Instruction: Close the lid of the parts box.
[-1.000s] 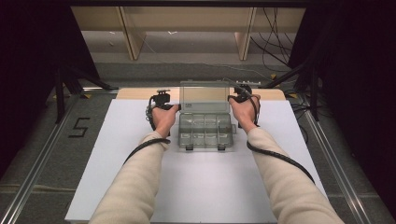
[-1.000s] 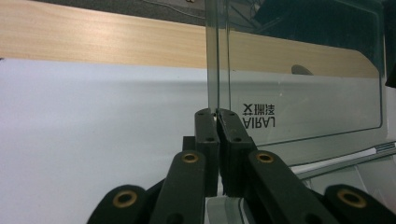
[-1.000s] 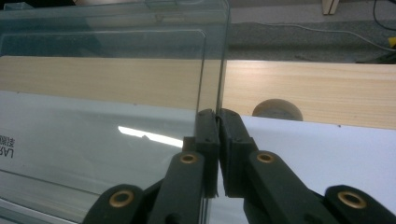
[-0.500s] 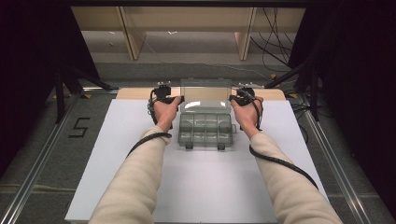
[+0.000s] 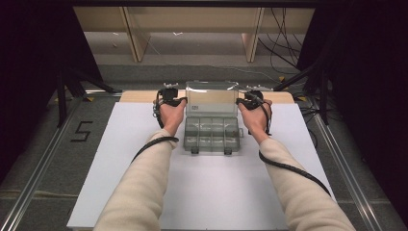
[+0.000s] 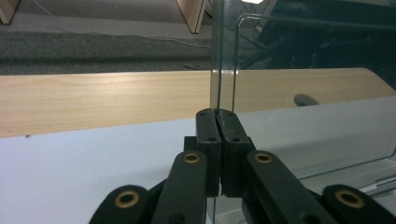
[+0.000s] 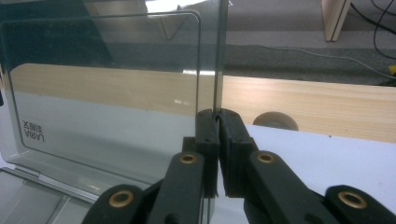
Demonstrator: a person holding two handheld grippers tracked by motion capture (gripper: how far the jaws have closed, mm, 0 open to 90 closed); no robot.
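A clear plastic organiser box (image 5: 211, 137) with several compartments sits at the far middle of the white board. Its see-through lid (image 5: 211, 96) stands raised at the back. My left gripper (image 5: 185, 101) is shut on the lid's left edge; its jaws have just been closing onto that edge. In the left gripper view the black jaws (image 6: 216, 114) pinch the thin edge of the lid (image 6: 303, 107). My right gripper (image 5: 238, 101) pinches the lid's right edge; its jaws have just eased open a touch, the edge still between them. The right gripper view shows the jaws (image 7: 216, 114) on the lid (image 7: 116, 93).
The white board (image 5: 120, 168) covers the table, with a bare wooden strip (image 5: 139, 96) along its far edge. Beyond it lie grey carpet, wooden shelf legs (image 5: 134, 33) and cables (image 5: 284, 43). A "5" mark (image 5: 82, 131) is on the floor at the left.
Both hands have shifted slightly toward the far edge beside the box. The lid stays raised between the two grippers.
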